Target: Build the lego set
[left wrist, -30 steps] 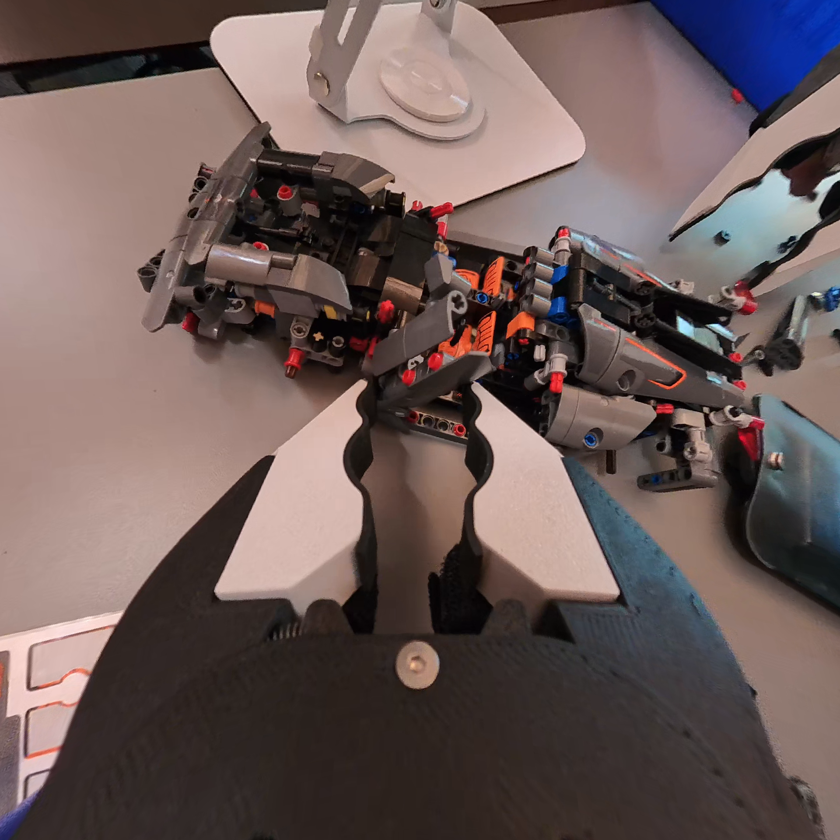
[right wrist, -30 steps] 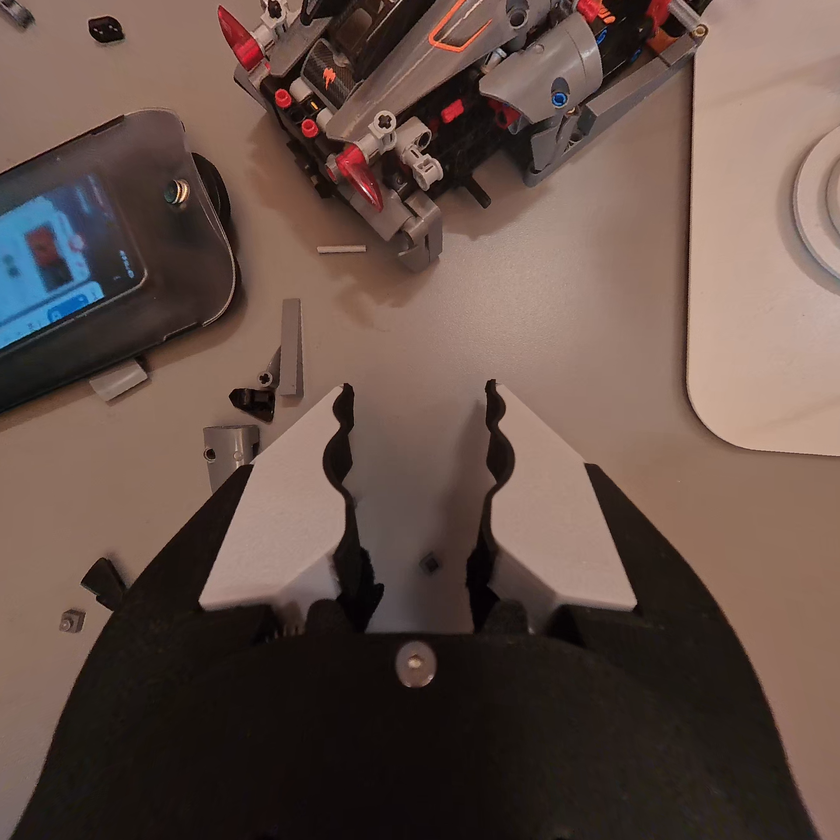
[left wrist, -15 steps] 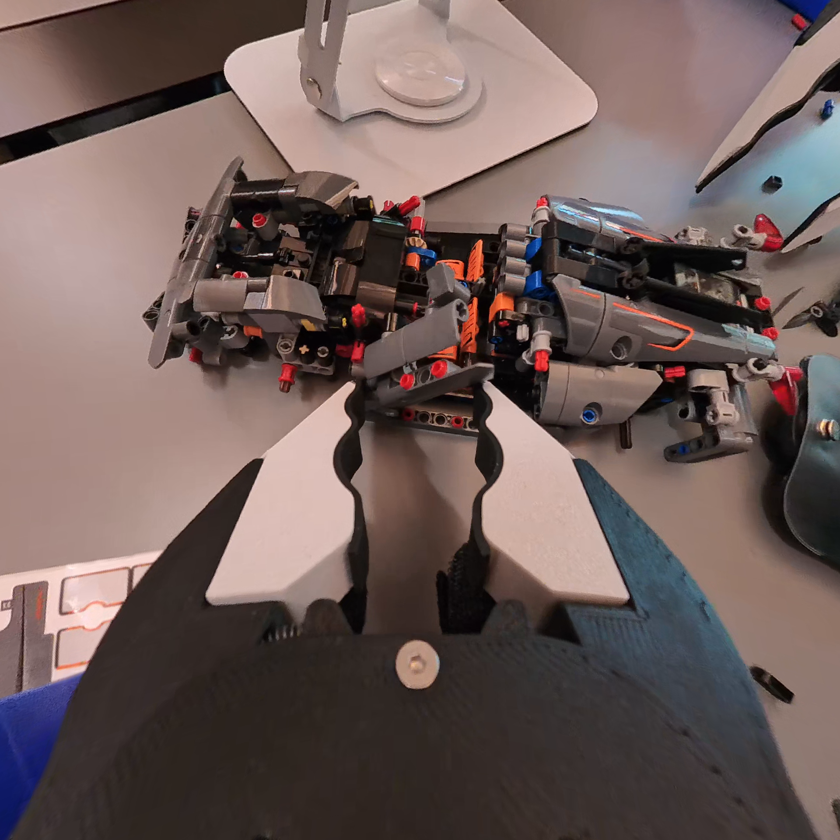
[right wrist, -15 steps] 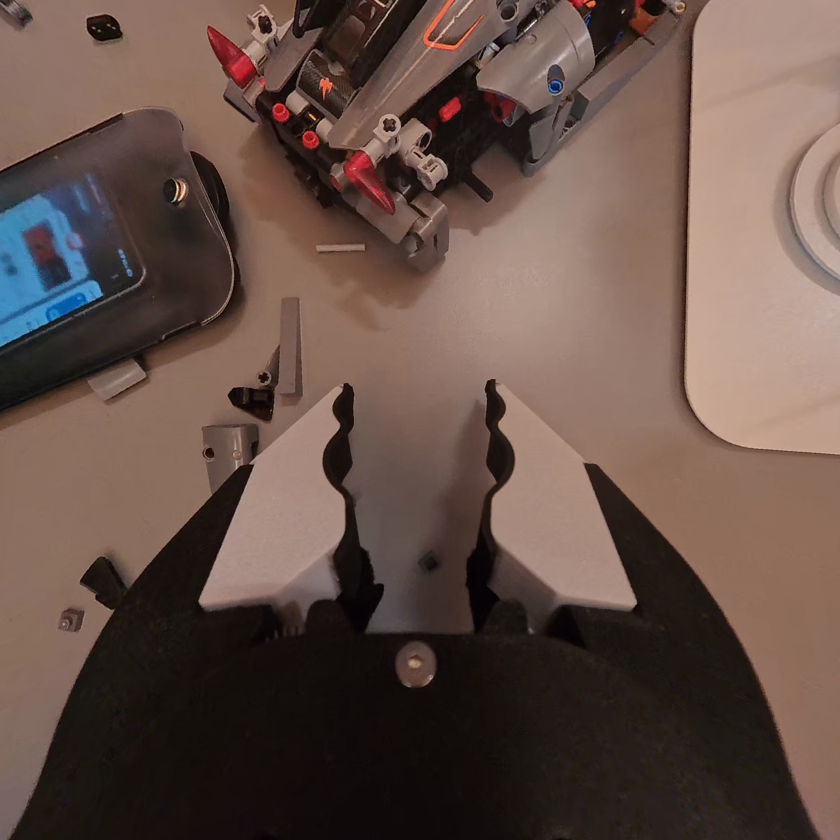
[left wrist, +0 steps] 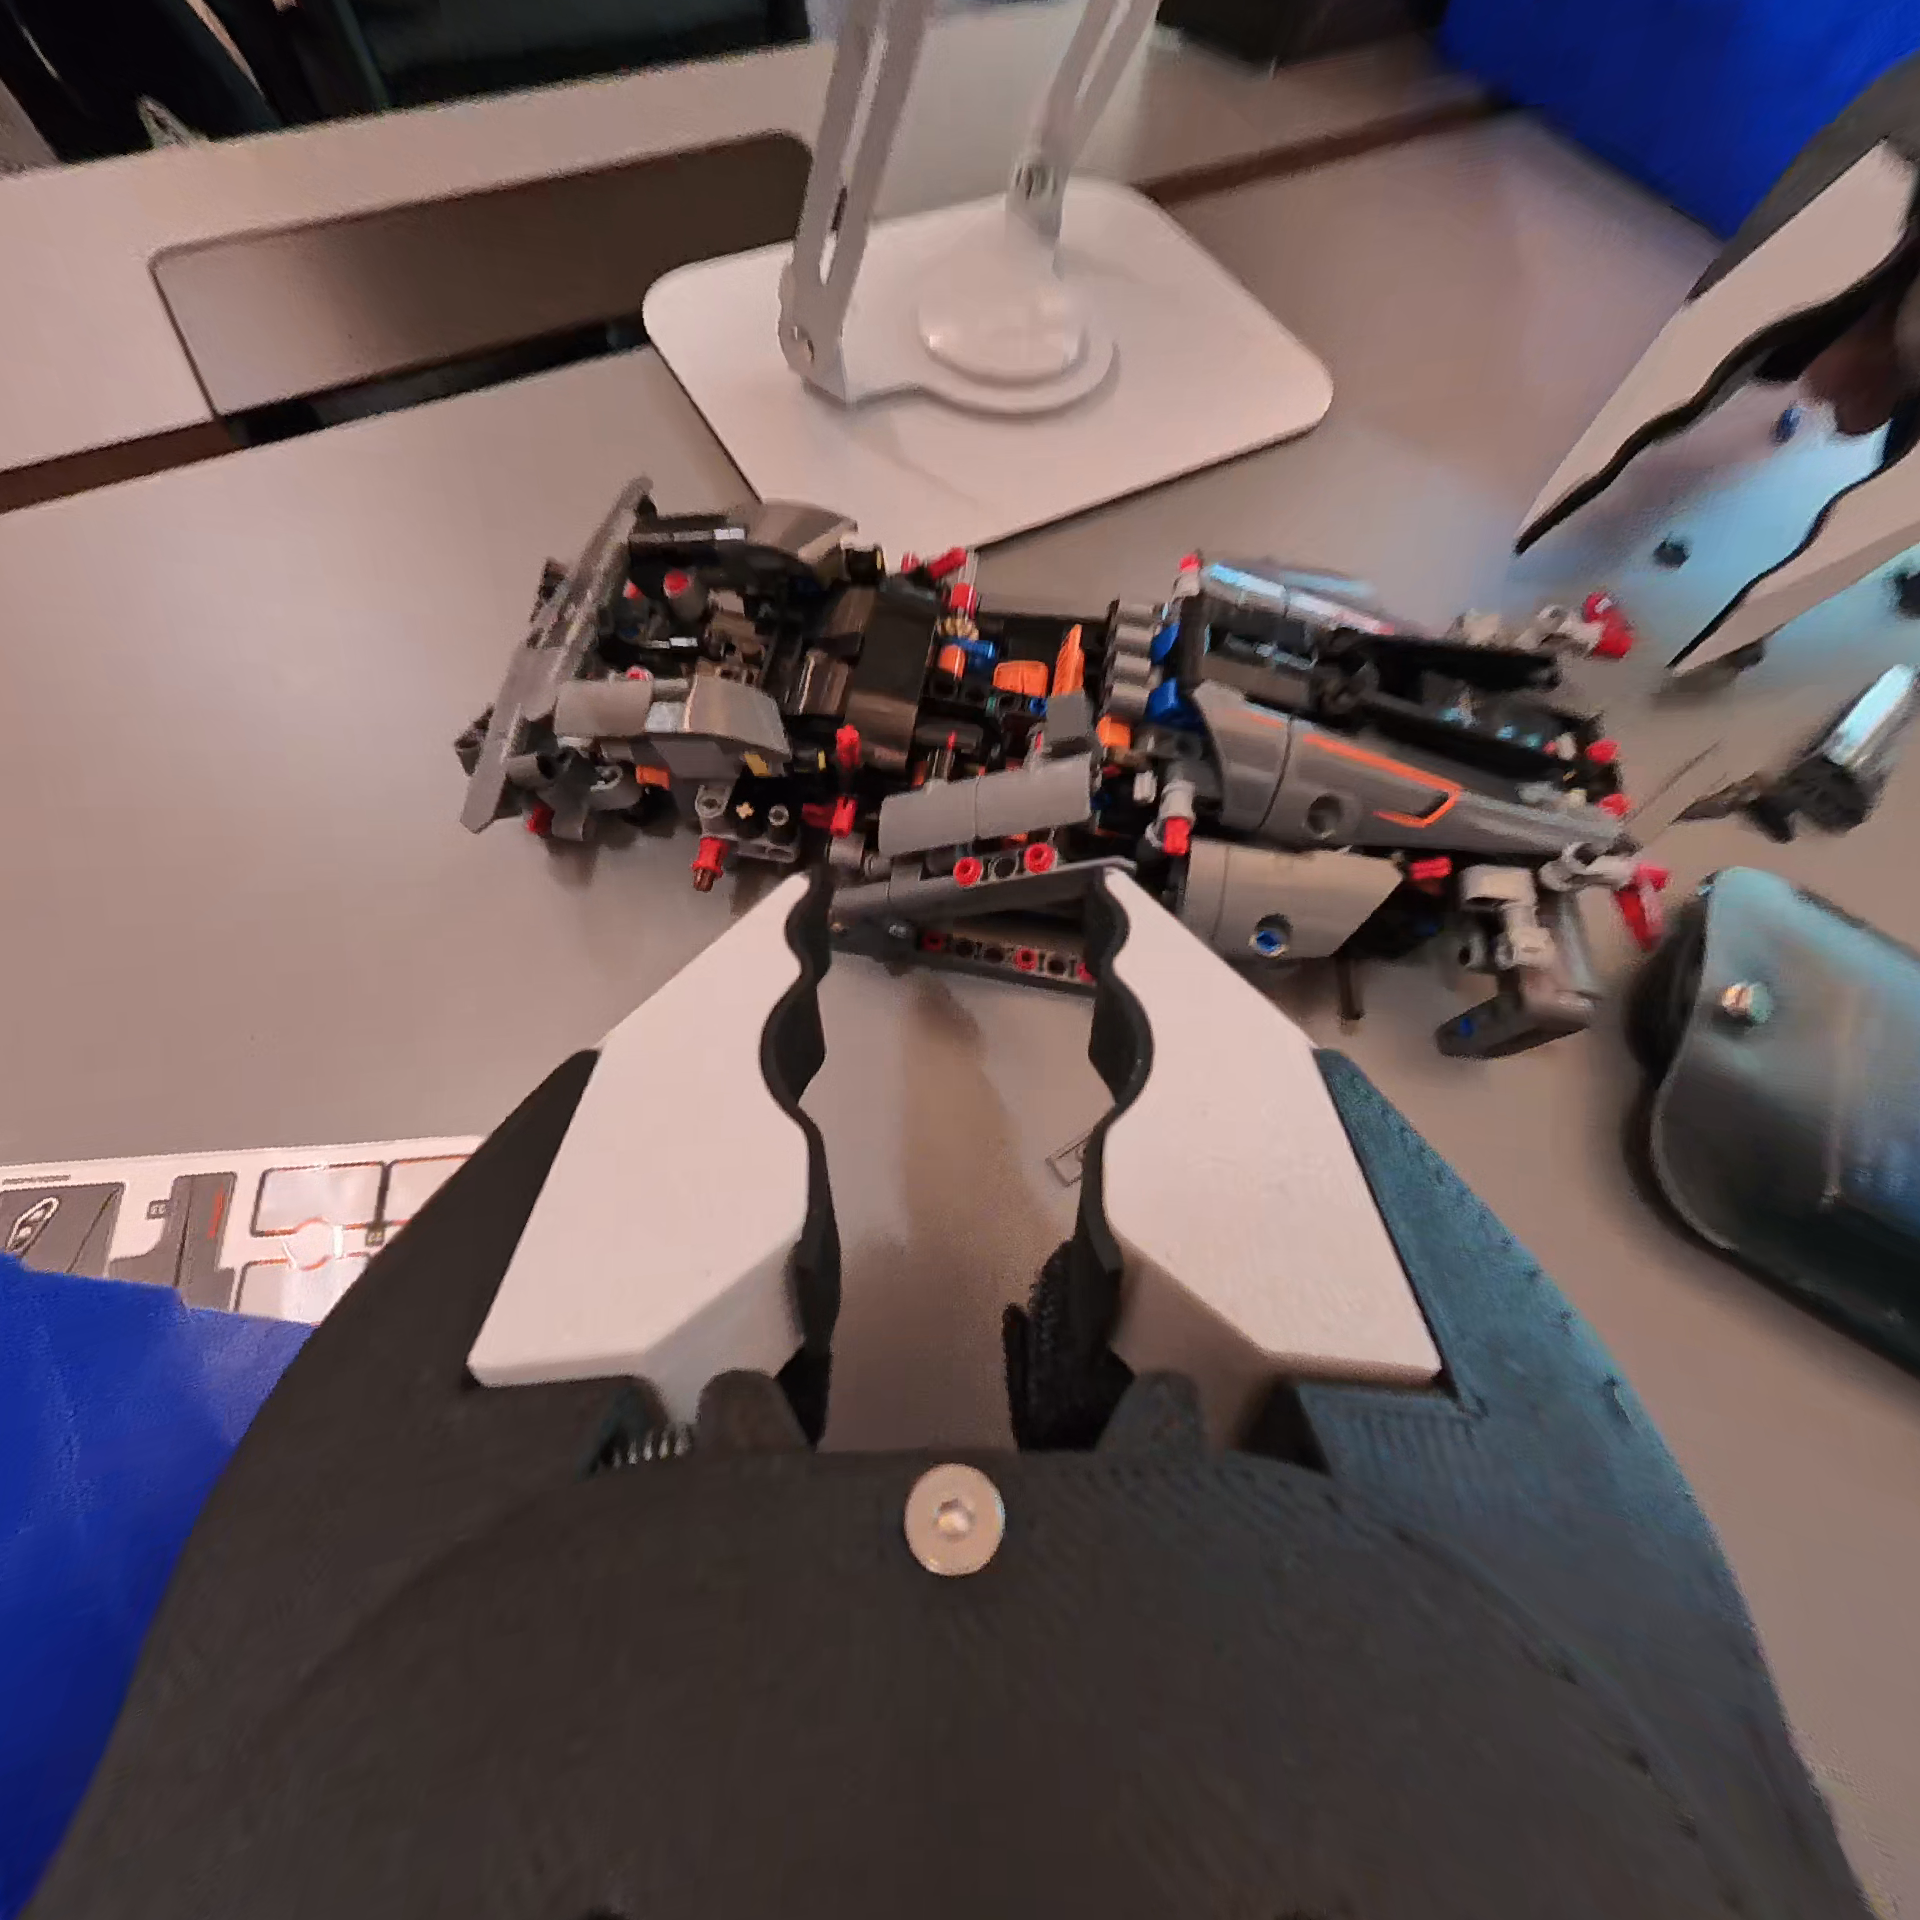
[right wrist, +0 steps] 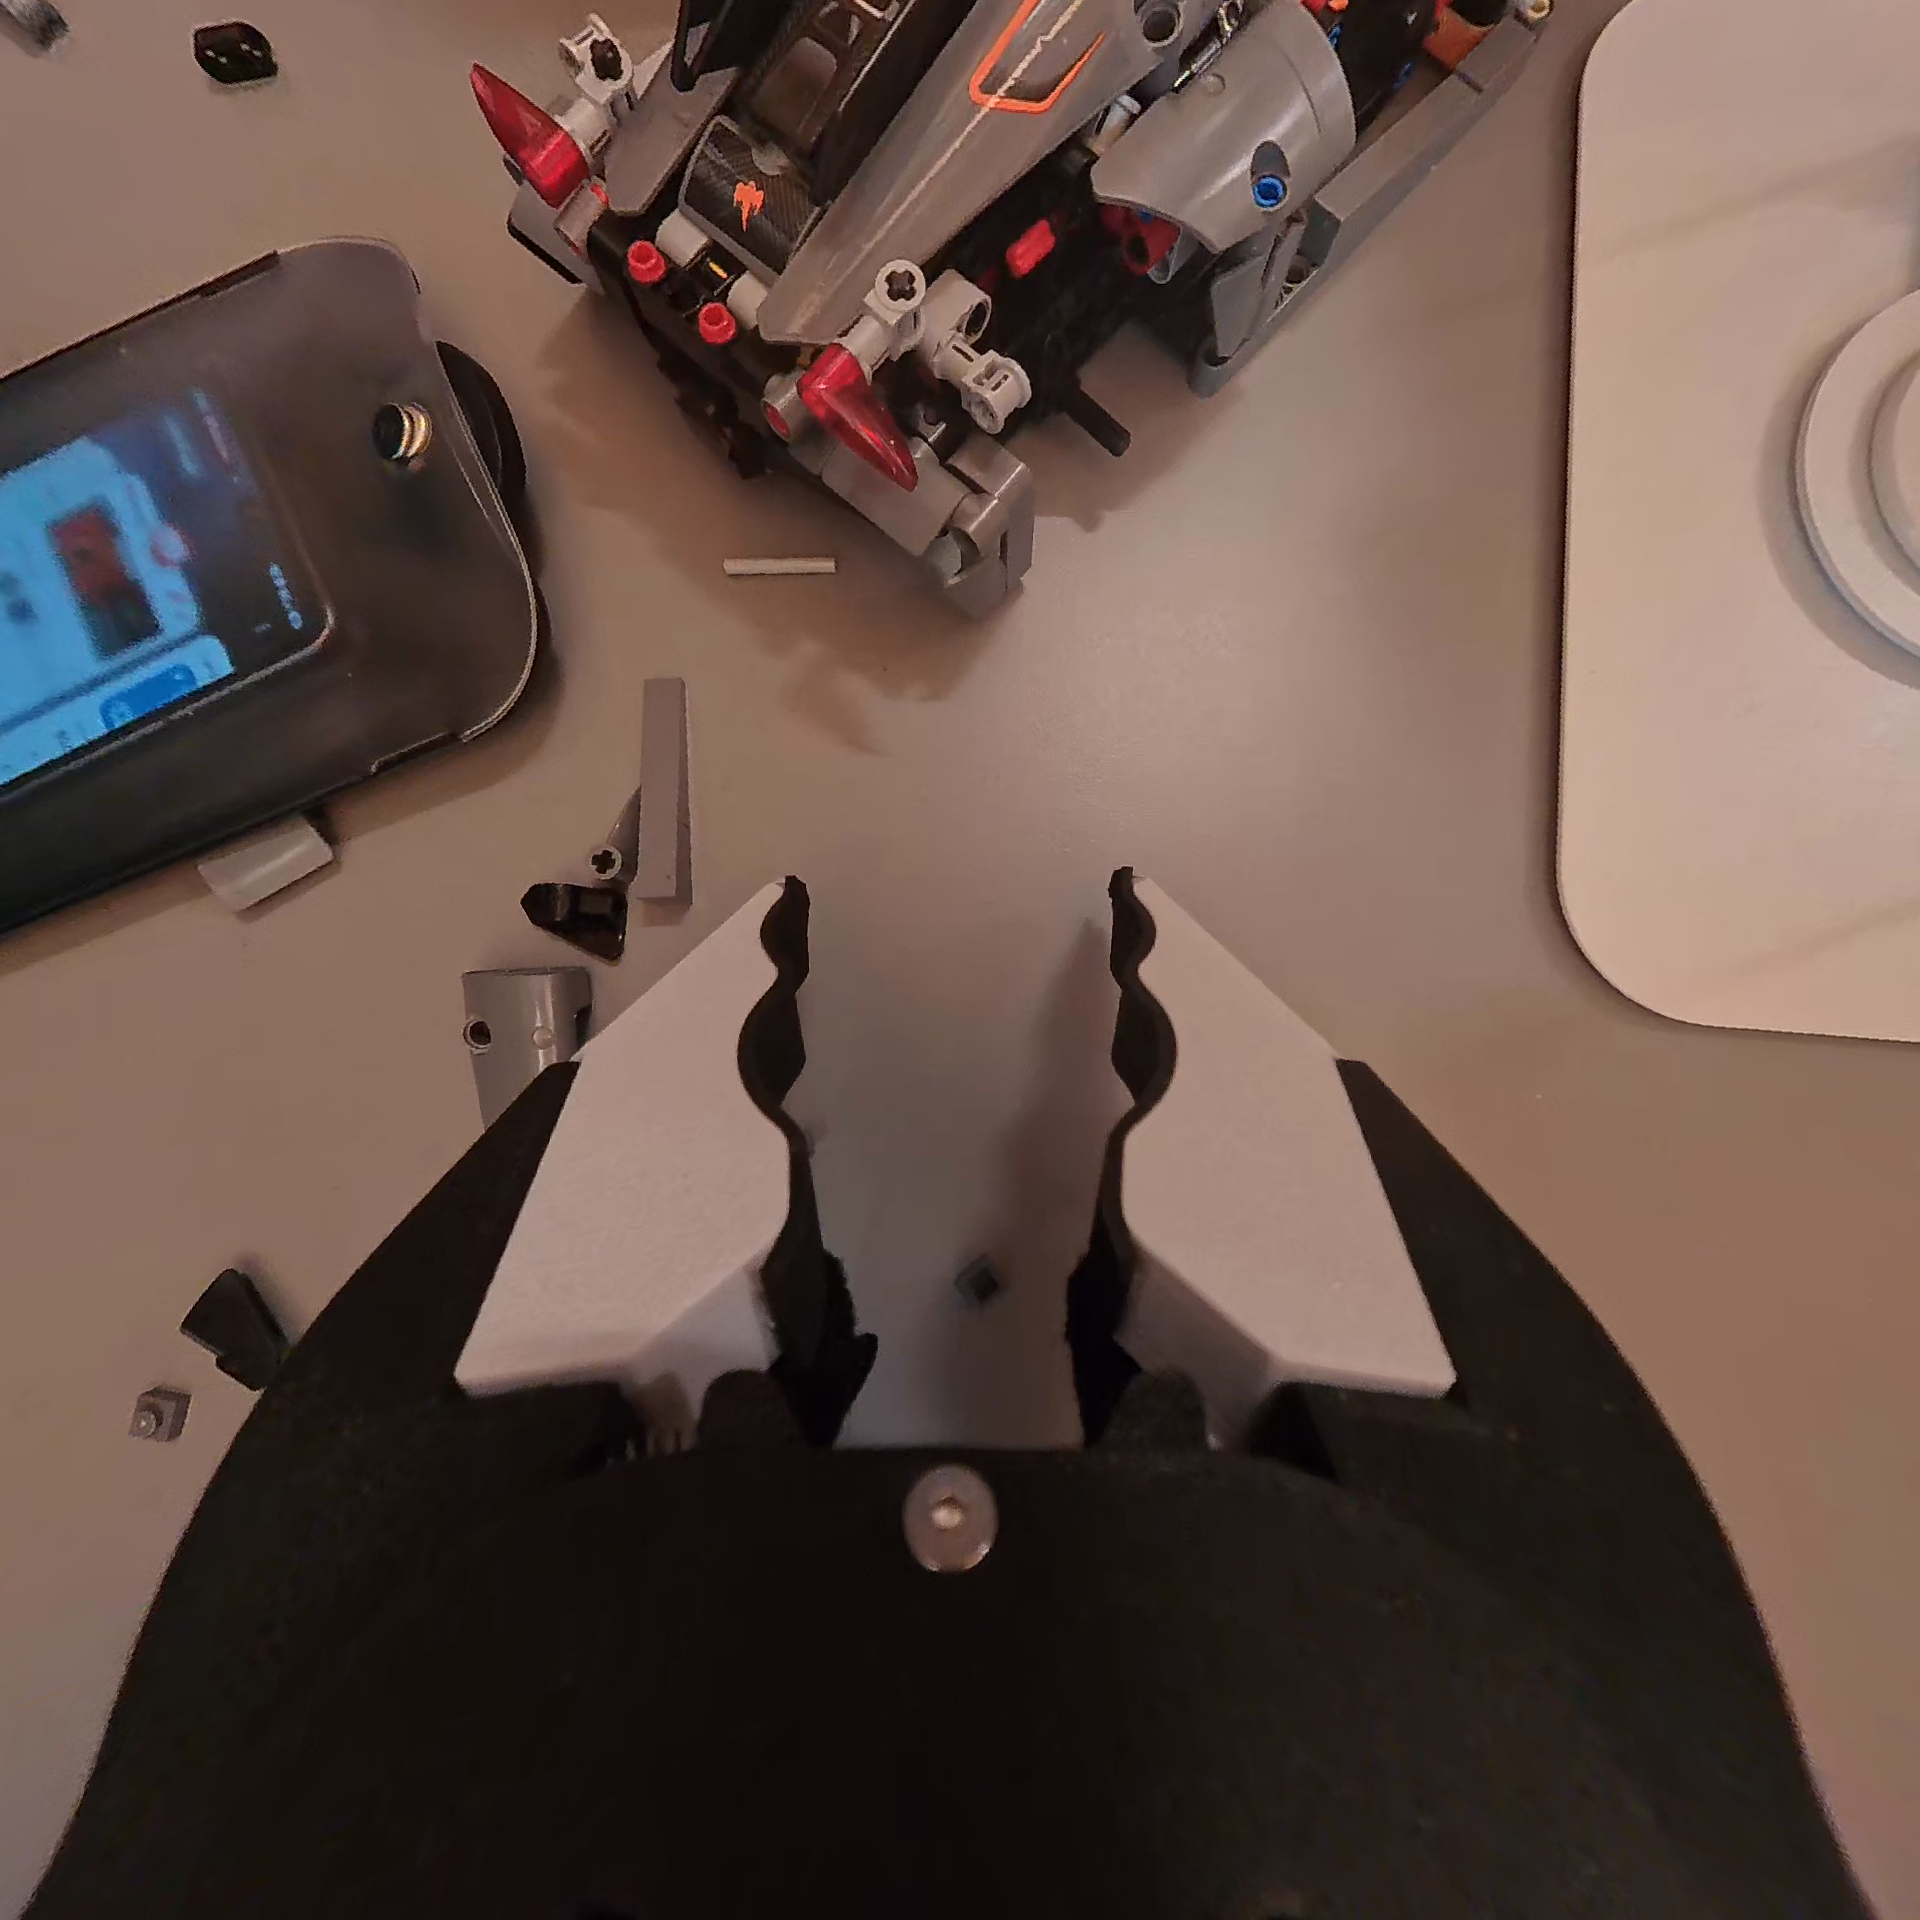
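A partly built grey and black lego car point(left wrist: 1039, 727) with orange and red details lies on the grey table; its end shows in the right wrist view point(right wrist: 883, 208). My left gripper point(left wrist: 956, 904) is closed at its tips on the car's grey side panel point(left wrist: 977, 883), which sits low against the near side of the body. My right gripper point(right wrist: 956, 894) is open and empty above bare table, short of the car. It also shows at the far right of the left wrist view point(left wrist: 1766, 416).
A phone in a dark holder point(right wrist: 208, 582) lies left of the car's end. A white stand base point(left wrist: 987, 416) sits behind the car. Loose pieces lie near my right gripper: a grey wedge point(right wrist: 665, 790), a black piece point(right wrist: 582, 914), a grey tube point(right wrist: 520, 1029). A sticker sheet point(left wrist: 208, 1216) lies at the left. The gap from one gripper's tips to the other's is roughly 25 cm. The black piece point(right wrist: 582, 914) is about 5 cm from my right fingertips and 25 cm from my left. It turns up in the left wrist view point(left wrist: 1766, 798) as well.
The grey side panel in my left gripper has swung from tilted up to lying flatter against the car. The car has turned slightly on the table. My right gripper has stayed put.
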A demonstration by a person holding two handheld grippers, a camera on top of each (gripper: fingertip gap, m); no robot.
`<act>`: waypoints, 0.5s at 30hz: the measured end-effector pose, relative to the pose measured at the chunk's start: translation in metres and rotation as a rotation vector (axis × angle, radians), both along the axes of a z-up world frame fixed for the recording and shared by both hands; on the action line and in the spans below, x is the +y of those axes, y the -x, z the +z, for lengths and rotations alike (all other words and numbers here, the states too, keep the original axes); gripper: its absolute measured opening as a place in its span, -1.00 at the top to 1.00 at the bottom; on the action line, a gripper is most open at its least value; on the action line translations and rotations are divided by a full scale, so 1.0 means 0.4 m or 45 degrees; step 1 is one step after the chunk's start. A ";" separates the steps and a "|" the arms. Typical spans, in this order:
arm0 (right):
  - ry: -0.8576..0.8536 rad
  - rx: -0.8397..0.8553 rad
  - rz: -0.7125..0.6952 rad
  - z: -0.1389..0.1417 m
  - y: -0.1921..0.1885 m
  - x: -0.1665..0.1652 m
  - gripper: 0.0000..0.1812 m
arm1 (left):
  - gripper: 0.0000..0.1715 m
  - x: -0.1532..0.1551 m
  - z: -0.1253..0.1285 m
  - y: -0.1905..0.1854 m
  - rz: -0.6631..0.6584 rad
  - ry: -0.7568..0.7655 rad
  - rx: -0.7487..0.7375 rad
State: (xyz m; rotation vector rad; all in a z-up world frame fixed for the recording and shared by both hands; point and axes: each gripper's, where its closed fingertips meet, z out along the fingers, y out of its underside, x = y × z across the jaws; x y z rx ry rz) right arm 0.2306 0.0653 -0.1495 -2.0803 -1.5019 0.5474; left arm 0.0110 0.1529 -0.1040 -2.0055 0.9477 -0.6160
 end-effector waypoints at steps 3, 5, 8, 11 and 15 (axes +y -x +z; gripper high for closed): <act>0.002 -0.002 0.001 -0.002 0.001 -0.001 0.37 | 0.65 -0.002 0.036 -0.009 -0.017 -0.010 -0.106; 0.003 -0.005 0.003 -0.004 0.002 -0.002 0.37 | 0.73 0.002 0.039 -0.019 -0.036 0.002 -0.116; 0.002 -0.006 0.003 -0.003 0.001 -0.002 0.37 | 0.86 0.012 0.021 -0.029 -0.048 -0.010 -0.029; -0.001 -0.002 0.000 0.000 -0.001 0.000 0.37 | 1.00 0.011 -0.004 -0.041 -0.076 -0.025 0.060; 0.000 -0.001 -0.001 -0.001 -0.001 0.001 0.37 | 1.00 0.010 -0.012 -0.047 -0.087 -0.027 0.083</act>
